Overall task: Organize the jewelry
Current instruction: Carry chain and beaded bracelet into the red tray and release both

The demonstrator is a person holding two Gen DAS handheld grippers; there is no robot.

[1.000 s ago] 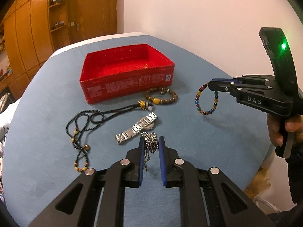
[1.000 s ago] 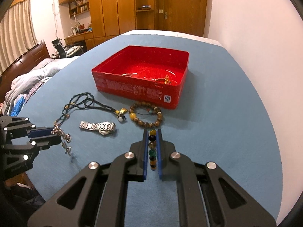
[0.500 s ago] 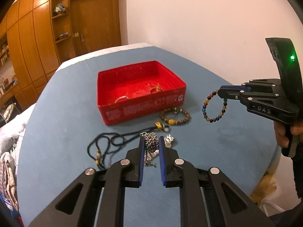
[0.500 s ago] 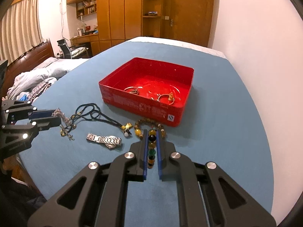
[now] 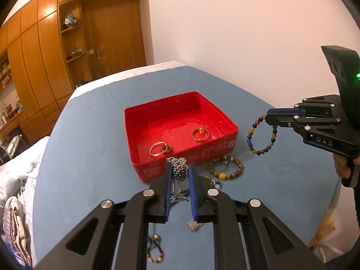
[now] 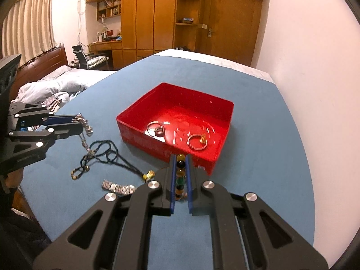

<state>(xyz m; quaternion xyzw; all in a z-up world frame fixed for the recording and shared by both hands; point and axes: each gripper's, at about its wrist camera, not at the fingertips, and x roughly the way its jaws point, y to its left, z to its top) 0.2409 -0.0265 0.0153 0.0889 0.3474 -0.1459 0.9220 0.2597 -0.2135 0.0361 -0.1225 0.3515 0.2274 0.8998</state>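
Observation:
A red box point(image 5: 148, 171) stands on the blue table with two metal rings point(image 5: 157, 149) and a gold-topped ring point(image 5: 199, 135) inside. My left gripper point(image 5: 180, 165) is shut on a bunched silver chain necklace point(image 5: 180, 171), hanging just in front of the box's near wall. My right gripper point(image 6: 180, 159) is shut on a multicolour bead bracelet point(image 6: 180, 173) above the box's near corner. From the left wrist the bracelet point(image 5: 249, 137) dangles as a loop to the right of the box. From the right wrist the left gripper point(image 6: 78, 123) holds the chain point(image 6: 86, 127) above the table.
A brown bead bracelet point(image 5: 222, 176) lies by the box. A black cord necklace point(image 6: 105, 155) and a silver watch point(image 6: 119, 187) lie on the blue table point(image 6: 258, 135). A white wall runs along the right side. A bed point(image 6: 56, 85) and wooden wardrobes stand beyond.
Both grippers have risen and drawn closer to the red box, each still holding its piece. The box's inside and its rings have come into view.

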